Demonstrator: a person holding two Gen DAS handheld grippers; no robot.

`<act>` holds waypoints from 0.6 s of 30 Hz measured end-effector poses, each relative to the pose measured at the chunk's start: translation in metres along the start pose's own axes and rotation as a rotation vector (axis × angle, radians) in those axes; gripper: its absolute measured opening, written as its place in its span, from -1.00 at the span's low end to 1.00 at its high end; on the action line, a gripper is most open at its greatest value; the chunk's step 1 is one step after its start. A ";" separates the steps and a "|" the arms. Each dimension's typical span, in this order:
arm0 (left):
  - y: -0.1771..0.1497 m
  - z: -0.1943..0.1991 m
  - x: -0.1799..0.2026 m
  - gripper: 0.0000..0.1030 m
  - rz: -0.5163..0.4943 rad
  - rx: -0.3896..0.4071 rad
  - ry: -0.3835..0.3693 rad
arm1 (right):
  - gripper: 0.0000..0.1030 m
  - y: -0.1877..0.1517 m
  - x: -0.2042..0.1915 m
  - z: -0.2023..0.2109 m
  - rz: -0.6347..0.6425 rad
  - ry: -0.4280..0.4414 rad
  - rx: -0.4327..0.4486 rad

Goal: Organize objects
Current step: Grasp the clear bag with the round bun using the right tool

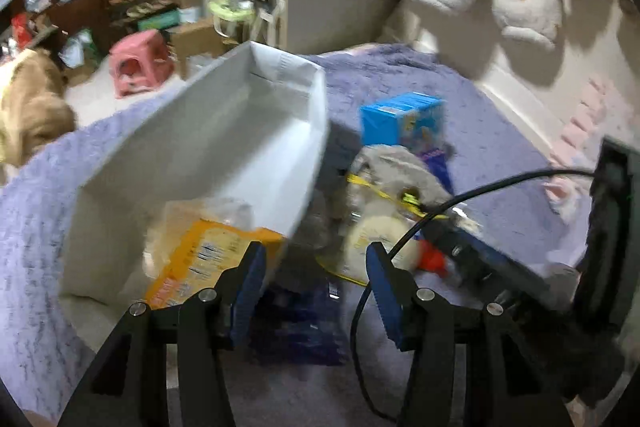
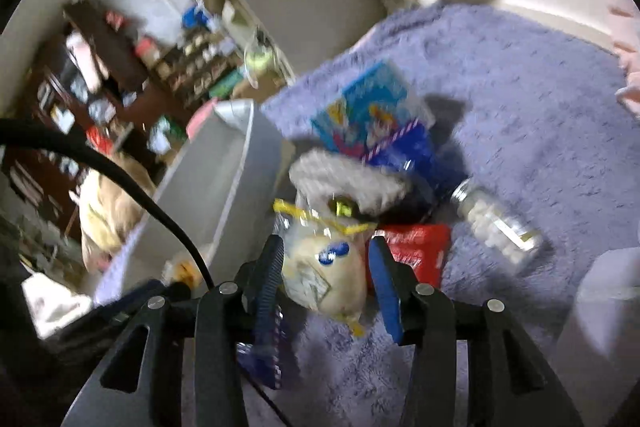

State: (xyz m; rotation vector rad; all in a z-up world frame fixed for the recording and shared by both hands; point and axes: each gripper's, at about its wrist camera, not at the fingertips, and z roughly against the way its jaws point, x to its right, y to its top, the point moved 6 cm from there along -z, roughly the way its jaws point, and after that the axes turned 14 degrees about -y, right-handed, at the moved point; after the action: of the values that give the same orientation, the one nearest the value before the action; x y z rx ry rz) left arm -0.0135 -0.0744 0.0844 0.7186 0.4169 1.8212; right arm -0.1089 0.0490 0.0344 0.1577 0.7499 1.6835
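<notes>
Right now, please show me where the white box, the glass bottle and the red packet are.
white box (image 1: 224, 147): left wrist view, inner floor.
glass bottle (image 2: 496, 223): right wrist view, its body.
red packet (image 2: 420, 251): right wrist view, front face.

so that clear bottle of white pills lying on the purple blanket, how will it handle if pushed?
The clear bottle lies on its side, so it would probably roll. Its smooth wall looks slippery, possibly glass and fragile. The plush purple blanket should slow any roll.
</notes>
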 end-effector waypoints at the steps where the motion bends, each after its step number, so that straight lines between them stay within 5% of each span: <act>1: 0.001 0.002 -0.005 -0.03 0.007 0.014 0.045 | -0.11 -0.003 -0.002 -0.008 0.013 0.007 -0.007; 4: 0.002 0.002 -0.019 -0.03 0.068 0.024 0.060 | -0.11 -0.010 -0.004 -0.027 0.032 0.022 -0.023; 8: -0.003 -0.006 -0.032 -0.03 0.194 -0.004 -0.030 | 0.05 -0.013 -0.010 -0.046 0.011 0.080 -0.036; 13: -0.003 -0.010 -0.027 -0.03 0.182 -0.002 0.004 | 0.15 -0.017 -0.005 -0.060 -0.022 0.144 -0.049; 18: -0.002 -0.007 -0.015 -0.03 0.163 0.022 -0.035 | -0.34 -0.012 0.016 -0.056 -0.140 0.222 -0.076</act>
State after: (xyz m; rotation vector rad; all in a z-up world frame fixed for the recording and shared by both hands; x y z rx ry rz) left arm -0.0129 -0.0869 0.0742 0.8180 0.3645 1.9565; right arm -0.1303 0.0426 -0.0207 -0.1345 0.8399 1.6085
